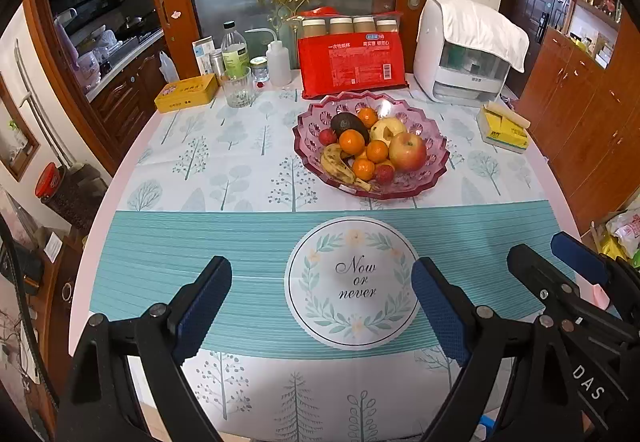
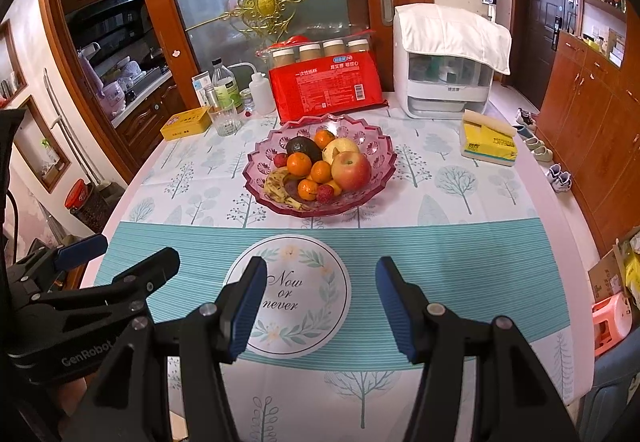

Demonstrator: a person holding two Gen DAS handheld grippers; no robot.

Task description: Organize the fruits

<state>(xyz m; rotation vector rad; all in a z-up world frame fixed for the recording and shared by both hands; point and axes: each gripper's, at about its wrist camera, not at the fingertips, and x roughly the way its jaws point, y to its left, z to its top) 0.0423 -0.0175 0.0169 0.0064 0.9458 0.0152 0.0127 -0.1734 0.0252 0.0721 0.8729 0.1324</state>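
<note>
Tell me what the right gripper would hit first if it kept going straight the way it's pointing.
Probably the tablecloth. The right gripper is open and empty, angled down at the striped band near the round "Now or never" print, well short of the fruit bowl. Nothing stands in between, though depth is hard to judge.

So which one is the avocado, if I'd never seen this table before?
Find the pink glass bowl in the middle of the table, in front of the red packet. Toward its back left lies the avocado, touching an orange. It is the only dark, nearly black fruit among bright oranges and pale apples.
</note>
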